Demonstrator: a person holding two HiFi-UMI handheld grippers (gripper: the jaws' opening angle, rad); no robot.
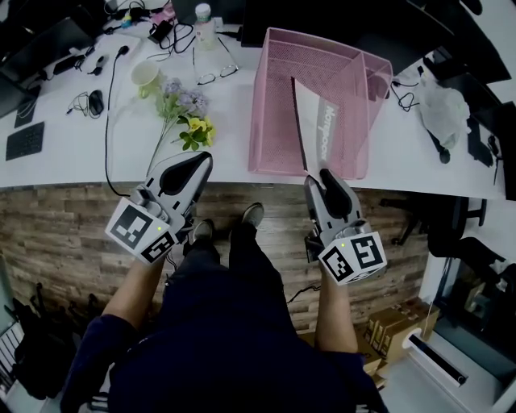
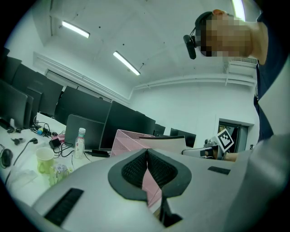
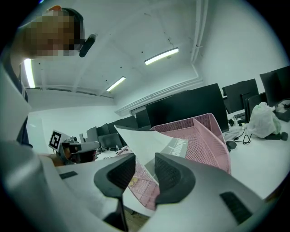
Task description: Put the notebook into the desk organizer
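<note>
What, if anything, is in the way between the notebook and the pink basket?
Nothing visible. The notebook already stands inside the pink organizer, leaning between its mesh walls. The right gripper is at the notebook's near edge with its jaws apart, and nothing blocks it either.

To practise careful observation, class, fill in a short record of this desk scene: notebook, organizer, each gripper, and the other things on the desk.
notebook: stands on edge inside the organizer, leaning
organizer: pink mesh, on the white desk near its front edge
right gripper: jaws apart at the notebook's near edge, pads not pressing on it
left gripper: jaws together, empty, at the desk's front edge
other things: cup, flowers, bottle, glasses
</note>
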